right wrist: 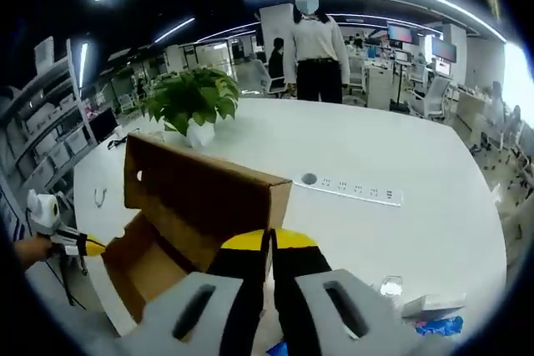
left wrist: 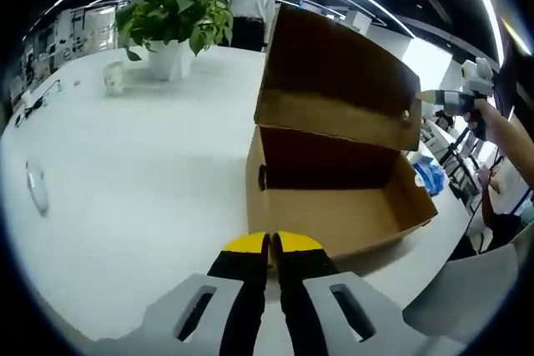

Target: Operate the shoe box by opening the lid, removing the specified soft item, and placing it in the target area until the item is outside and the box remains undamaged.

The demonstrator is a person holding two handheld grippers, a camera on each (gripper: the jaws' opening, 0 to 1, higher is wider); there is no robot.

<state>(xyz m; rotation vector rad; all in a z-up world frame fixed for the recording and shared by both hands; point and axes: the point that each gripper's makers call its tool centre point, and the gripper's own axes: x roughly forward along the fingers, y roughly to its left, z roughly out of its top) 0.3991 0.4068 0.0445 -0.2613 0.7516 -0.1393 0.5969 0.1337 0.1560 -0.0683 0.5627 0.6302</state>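
Shoe box (left wrist: pixel 334 198) stands open on the white table (left wrist: pixel 150 172), lid (left wrist: pixel 338 81) raised at twelve o'clock; both grippers (left wrist: pixel 271 243) (right wrist: pixel 269 243) closed, empty.

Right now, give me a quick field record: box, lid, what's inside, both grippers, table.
box: brown shoe box on white table
lid: raised, flap standing up
interior: visible part looks bare; no soft item seen
left gripper: shut, short of the box's near wall
right gripper: shut, at the lid's edge
other: potted plant, power strip
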